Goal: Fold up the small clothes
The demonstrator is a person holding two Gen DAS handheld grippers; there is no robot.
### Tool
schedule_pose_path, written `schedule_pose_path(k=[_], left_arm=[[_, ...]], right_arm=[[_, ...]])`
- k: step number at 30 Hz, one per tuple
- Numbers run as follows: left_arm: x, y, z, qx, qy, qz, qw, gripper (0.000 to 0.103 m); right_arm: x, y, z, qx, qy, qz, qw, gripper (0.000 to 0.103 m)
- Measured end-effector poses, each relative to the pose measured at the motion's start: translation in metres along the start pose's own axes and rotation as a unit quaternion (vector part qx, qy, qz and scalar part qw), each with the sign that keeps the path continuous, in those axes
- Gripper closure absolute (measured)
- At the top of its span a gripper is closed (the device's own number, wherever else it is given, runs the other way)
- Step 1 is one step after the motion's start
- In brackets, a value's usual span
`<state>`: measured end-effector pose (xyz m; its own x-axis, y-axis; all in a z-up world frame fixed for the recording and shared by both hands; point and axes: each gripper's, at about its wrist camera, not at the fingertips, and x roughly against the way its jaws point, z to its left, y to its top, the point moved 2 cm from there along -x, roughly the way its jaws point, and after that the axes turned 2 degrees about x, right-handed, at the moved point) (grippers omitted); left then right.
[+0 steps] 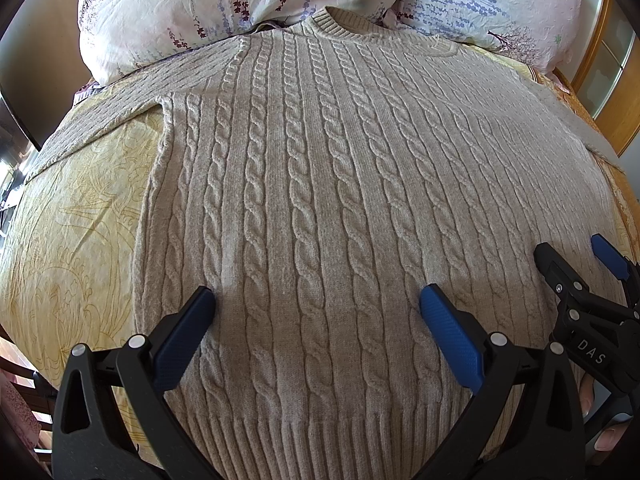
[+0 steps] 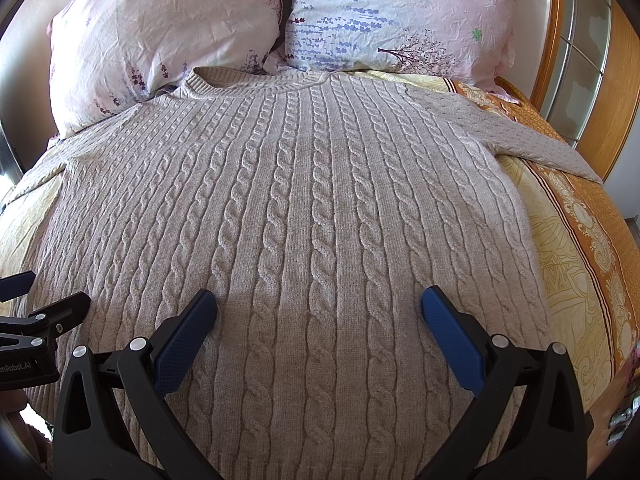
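Sweater [image 1: 312, 200] lies flat and face up on the bed [image 1: 80, 216], collar toward the pillows [image 1: 224, 4], ribbed hem nearest me. One sleeve [image 1: 120, 100] runs out to the sweater's left side, the other sleeve [image 2: 532, 136] to its right, over the orange border of the bedspread.

My left gripper [image 1: 318, 308] hovers over the lower body of the sweater, just above the hem, fingers spread wide, nothing between them. My right gripper [image 2: 320, 304] does the same beside it, also spread and empty. I cannot tell if the tips touch the knit.

Handling, my guess: thick cable knit, soft, fairly heavy for cloth, stretchy. It will sag and drag rather than slide. Not fragile, but a pinch on a single cable could pull the stitches.

Best hold, I judge: the ribbed hem corners or a sleeve cuff, where the knit is firmer and doubled, taking a full bite of both layers.
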<state>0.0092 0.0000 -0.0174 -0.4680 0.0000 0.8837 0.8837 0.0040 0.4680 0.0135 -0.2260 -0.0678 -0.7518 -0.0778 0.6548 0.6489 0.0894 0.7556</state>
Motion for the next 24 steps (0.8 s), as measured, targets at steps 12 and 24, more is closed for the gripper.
schedule_pose_path(k=[12,24], left_arm=[[0.0,0.0,0.0,0.0,0.0,0.0,1.0,0.002],[0.0027,0.0033,0.0003,0.0,0.001,0.002,1.0,0.002]], right_arm=[[0.0002,0.0002,0.0,0.0,0.0,0.0,1.0,0.001],[0.0,-0.0054,0.0038,0.001,0.0,0.002,1.0,0.001]])
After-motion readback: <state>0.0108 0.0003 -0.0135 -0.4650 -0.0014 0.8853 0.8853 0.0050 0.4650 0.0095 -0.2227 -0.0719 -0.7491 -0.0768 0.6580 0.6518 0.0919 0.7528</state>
